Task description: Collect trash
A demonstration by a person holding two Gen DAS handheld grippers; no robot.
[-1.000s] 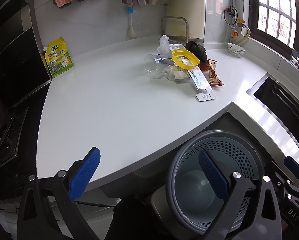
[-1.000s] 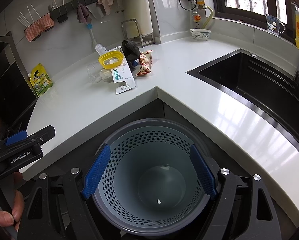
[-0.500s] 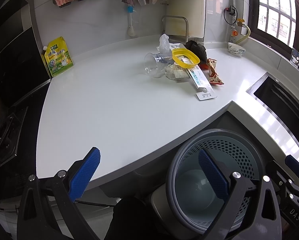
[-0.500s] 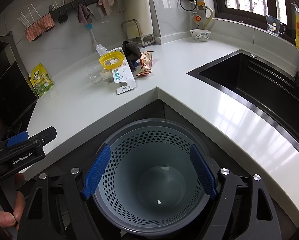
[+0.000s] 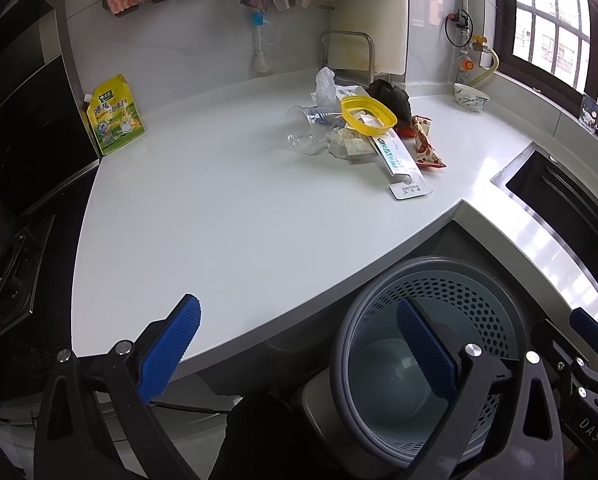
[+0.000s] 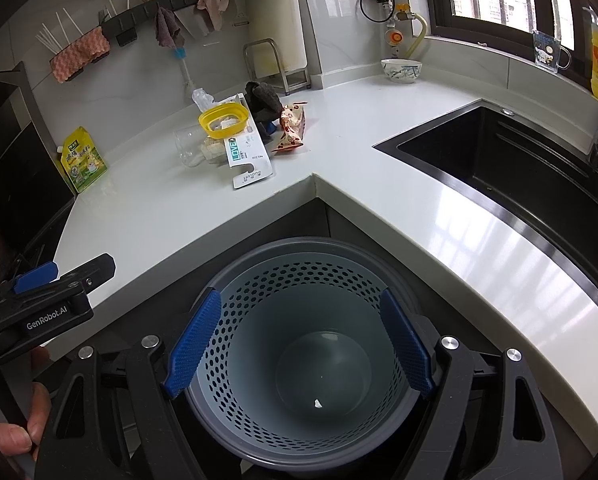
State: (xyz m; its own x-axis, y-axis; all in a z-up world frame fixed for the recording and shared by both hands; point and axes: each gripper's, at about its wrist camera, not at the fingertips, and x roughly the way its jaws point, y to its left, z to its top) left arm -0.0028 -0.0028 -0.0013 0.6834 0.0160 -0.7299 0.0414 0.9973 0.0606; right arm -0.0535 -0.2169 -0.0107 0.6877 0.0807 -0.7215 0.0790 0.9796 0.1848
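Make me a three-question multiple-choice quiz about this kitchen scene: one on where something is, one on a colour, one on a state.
1. Where does the trash pile lie?
A. in the sink
B. on the countertop
C. in the bin

2. What colour is the ring-shaped lid?
A. yellow
B. red
C. green

3. How does the clear plastic cup lie?
A. upright
B. tipped on its side
C. stacked in the bowl

Answers: 1 B, it sits on the white countertop near the back wall; 2 A, it is plainly yellow; 3 B, its mouth faces sideways.

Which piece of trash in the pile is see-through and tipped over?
The clear plastic cup, lying on its side at the left of the pile. The other pieces are coloured, white or black.
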